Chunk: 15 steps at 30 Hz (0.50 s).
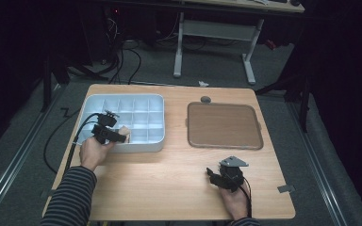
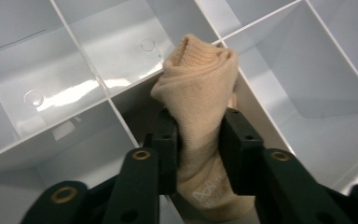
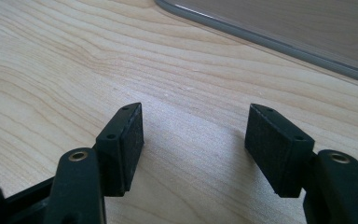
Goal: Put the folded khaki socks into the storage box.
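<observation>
Wood, table (image 1: 169, 183): pale grained top across the lower frame of the high view; bears everything listed.
Right gripper (image 1: 225, 178): lower right of centre in the high view, low over bare wood. Jaws parted wide, nothing between them; its own view shows grain through the gap.
Left gripper (image 1: 107, 133): left of centre in the high view, at the near edge of the bin. Jaws clenched on the sock.
Sock (image 2: 200, 98): beige knit, rolled into a bundle; ribbed cuff at the top, white print near the bottom edge of the left gripper view.
Sock, handling: judged light, soft and easily squashed; not fragile, not slippery. The roll may loosen if pinched at one layer, so the thick middle is the best hold.
Sock, position: pinched across its middle between the two black pads, one on each flank, upper end clear of the tips. It hangs above a divider where compartments meet; which compartment, cannot tell.
Bin (image 1: 92, 104): pale blue plastic, divided into a grid of compartments, middle left of the high view.
Tray (image 1: 224, 125): brown, rounded corners, pale rim; middle right, beyond the right gripper and apart from it.
</observation>
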Each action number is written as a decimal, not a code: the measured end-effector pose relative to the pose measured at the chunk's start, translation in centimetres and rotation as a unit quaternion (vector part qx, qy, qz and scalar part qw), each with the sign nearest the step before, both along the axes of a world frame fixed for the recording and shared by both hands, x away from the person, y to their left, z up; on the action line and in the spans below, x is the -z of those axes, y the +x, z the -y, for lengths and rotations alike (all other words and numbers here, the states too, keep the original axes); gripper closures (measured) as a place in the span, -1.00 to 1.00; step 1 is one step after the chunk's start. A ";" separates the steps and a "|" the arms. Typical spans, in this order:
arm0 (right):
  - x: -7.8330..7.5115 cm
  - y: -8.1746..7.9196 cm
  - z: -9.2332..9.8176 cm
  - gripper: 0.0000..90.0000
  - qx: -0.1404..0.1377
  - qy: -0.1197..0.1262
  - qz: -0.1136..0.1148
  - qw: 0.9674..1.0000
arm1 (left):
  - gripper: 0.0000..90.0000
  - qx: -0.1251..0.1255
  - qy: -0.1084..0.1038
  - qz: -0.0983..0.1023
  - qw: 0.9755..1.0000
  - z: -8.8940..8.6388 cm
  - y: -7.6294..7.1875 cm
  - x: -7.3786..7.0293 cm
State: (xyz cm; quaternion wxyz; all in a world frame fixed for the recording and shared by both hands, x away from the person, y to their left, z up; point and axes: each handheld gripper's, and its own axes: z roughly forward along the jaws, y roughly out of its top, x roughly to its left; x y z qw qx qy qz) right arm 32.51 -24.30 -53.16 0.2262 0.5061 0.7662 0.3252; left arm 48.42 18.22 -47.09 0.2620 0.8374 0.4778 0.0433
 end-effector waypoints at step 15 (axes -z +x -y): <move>0.0 0.0 0.0 -0.18 0.000 0.000 0.000 1.000 | 0.34 -0.023 -0.028 0.040 0.999 -0.9 -0.6 -1.6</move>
